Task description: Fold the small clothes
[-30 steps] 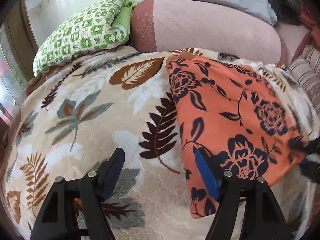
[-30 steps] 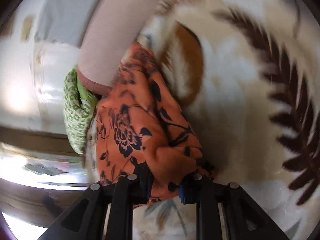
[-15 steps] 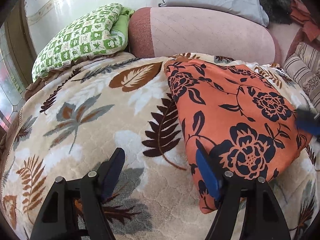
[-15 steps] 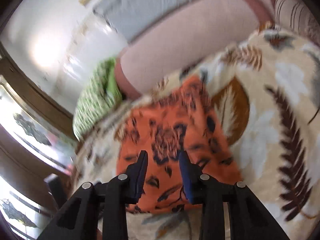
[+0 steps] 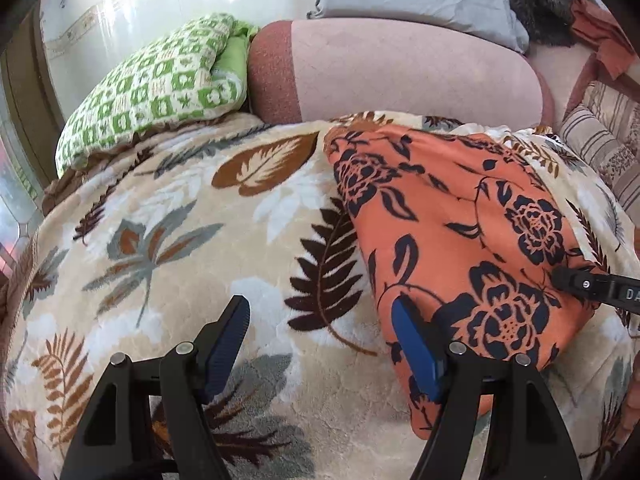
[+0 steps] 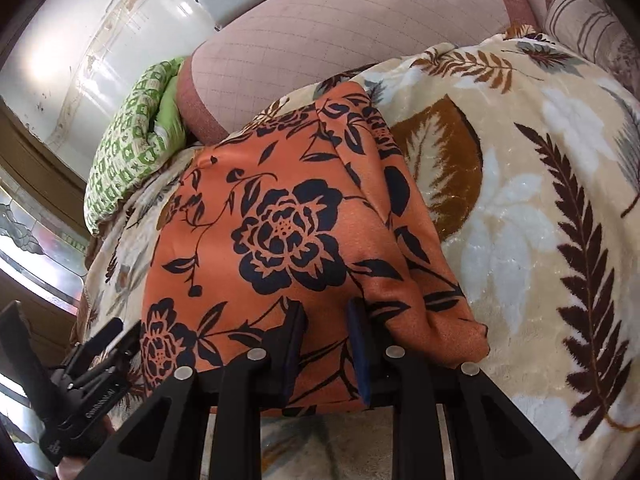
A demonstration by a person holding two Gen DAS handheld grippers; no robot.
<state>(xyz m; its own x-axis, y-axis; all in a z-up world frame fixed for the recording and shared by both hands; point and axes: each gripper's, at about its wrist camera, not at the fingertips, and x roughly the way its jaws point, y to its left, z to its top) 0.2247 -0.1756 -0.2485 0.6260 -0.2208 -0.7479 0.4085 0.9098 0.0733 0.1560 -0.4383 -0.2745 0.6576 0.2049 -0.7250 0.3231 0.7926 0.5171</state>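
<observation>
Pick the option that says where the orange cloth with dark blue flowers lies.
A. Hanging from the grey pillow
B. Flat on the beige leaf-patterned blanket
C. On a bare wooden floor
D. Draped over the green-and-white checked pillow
B: the orange cloth with dark blue flowers is spread on the beige leaf-patterned blanket, well apart from the green-and-white checked pillow.

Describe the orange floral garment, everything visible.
The orange garment is soft, matte cloth printed with dark navy roses and leaves. It lies folded flat, layered along one edge, on the leaf-patterned blanket, its far end near the pink bolster. The right gripper is over its near edge, jaws closing, cloth showing between them. The left gripper stands open beside it.
</observation>
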